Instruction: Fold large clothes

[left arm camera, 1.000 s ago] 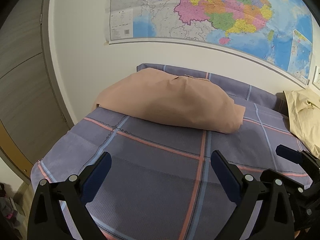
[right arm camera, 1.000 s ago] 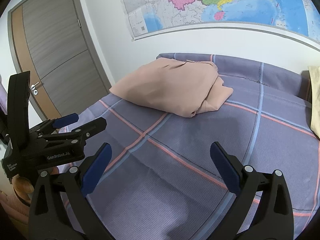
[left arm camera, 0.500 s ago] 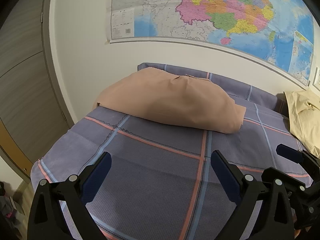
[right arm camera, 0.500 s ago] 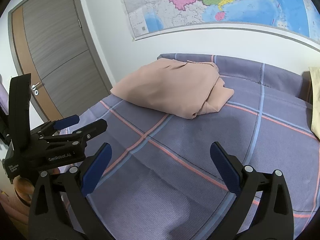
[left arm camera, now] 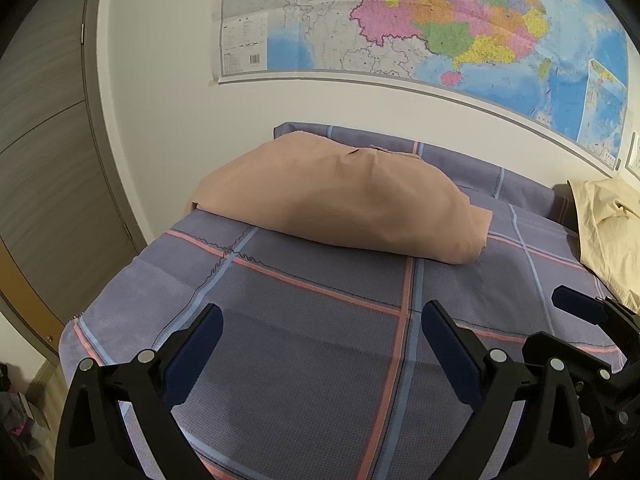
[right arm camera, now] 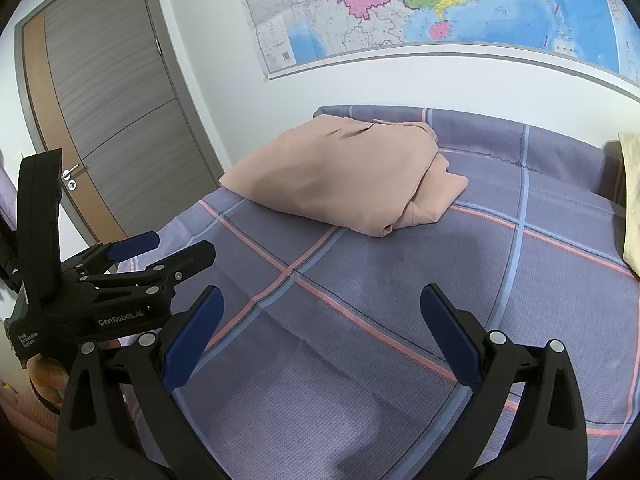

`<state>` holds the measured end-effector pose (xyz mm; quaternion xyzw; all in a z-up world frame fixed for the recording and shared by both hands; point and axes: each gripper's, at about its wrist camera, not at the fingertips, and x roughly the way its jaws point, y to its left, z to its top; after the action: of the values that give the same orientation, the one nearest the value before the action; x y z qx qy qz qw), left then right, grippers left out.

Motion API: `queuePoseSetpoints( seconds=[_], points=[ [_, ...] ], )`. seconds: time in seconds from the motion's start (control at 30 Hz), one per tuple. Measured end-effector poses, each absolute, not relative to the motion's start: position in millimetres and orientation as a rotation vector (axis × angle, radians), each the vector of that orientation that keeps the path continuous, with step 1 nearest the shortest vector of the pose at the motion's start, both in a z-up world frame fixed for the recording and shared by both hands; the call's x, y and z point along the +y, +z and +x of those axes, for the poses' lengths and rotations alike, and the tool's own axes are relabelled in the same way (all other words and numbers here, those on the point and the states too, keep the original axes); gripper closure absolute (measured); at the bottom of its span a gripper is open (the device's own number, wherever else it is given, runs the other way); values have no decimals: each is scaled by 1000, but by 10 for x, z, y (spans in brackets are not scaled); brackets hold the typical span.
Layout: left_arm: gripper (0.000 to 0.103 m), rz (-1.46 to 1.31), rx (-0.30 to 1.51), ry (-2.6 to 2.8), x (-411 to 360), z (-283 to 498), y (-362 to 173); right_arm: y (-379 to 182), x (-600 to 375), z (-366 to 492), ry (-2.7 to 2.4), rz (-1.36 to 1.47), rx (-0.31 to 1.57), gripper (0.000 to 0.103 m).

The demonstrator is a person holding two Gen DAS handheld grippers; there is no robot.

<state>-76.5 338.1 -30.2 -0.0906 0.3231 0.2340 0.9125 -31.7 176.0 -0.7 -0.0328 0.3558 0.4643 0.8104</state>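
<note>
A folded peach-coloured garment [left arm camera: 340, 196] lies on the far left part of a bed with a purple checked sheet [left arm camera: 320, 340]; it also shows in the right wrist view [right arm camera: 344, 176]. My left gripper [left arm camera: 320, 344] is open and empty, held above the sheet well short of the garment. My right gripper [right arm camera: 320, 332] is open and empty too, to the right of the left one. The left gripper also shows in the right wrist view [right arm camera: 160, 248], and the right gripper shows at the right edge of the left wrist view [left arm camera: 576, 320].
A pale yellow garment [left arm camera: 604, 232] lies at the bed's right side. A wall map [left arm camera: 420, 24] hangs above the bed. A grey and wood door [right arm camera: 100, 100] stands to the left. The bed's left edge [left arm camera: 92, 320] drops to the floor.
Both grippers have drifted slightly; the view has shifted a little. The garment has not moved and both grippers stay open.
</note>
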Motion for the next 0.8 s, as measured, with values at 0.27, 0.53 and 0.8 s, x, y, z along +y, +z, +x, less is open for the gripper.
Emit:
queuePoseSetpoints(
  seconds=[0.27, 0.53, 0.8],
  points=[
    [7, -182, 669, 481, 3383, -760, -313, -32, 1760, -309, 996, -67, 766, 6],
    [7, -184, 675, 486, 3378, -757, -334, -43, 1776, -308, 998, -68, 767, 6],
    [7, -184, 676, 486, 3375, -744, -341, -40, 1789, -305, 994, -67, 766, 6]
  ],
)
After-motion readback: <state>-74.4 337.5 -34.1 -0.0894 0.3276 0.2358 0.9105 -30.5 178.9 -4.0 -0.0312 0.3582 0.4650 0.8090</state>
